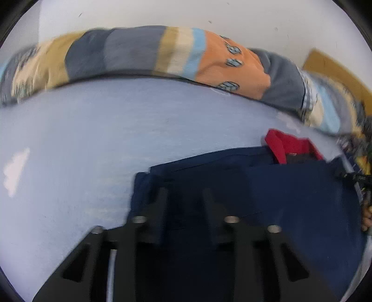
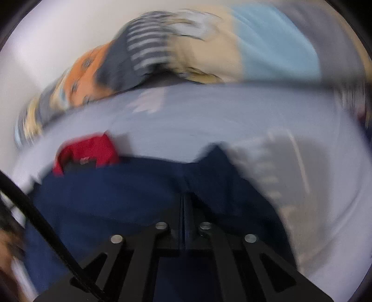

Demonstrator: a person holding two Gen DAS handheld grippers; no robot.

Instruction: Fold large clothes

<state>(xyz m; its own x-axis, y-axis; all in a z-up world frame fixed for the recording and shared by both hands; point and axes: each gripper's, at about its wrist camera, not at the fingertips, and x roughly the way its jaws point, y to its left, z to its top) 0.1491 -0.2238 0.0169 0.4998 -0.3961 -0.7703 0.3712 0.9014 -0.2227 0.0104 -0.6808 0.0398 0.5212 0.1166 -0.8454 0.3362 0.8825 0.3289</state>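
Two black hand-held two-finger grippers over one dark navy cloth garment with a red collar, both tilted steeply down.

Left gripper [image 1: 186,204]: fingers parted by a modest gap, tips low over the near left corner of the navy garment [image 1: 279,197], dark cloth showing between them; no clear pinch visible.

Right gripper [image 2: 183,202]: fingers pressed together, a thin sliver of navy showing between them, closed on a ridge of cloth gathered up to the tips at the far right part of the navy garment [image 2: 116,197]. Heavily blurred view.

Garment spread flat on a pale lilac-grey bed sheet [image 1: 93,139], its left edge doubled over in a fold just beside the left fingers. Red collar [image 1: 279,144] at the far edge, lying open on the sheet with a dark lining inside; same red collar [image 2: 93,148] far left of the right gripper.

Part of a hand [image 1: 367,218] at the frame's right edge, beside the garment's right side. Thin black cable [image 2: 34,209] crossing the lower left of the right wrist view.

Beyond the garment, bare sheet [image 2: 232,116], then a long rolled patchwork blanket in grey, tan, cream, light blue and orange [image 1: 139,53] along the far edge, blurred in the right wrist view [image 2: 209,53]. Behind it, a plain white wall [image 1: 209,14] and a mustard-yellow flat board [image 1: 332,67] at far right.
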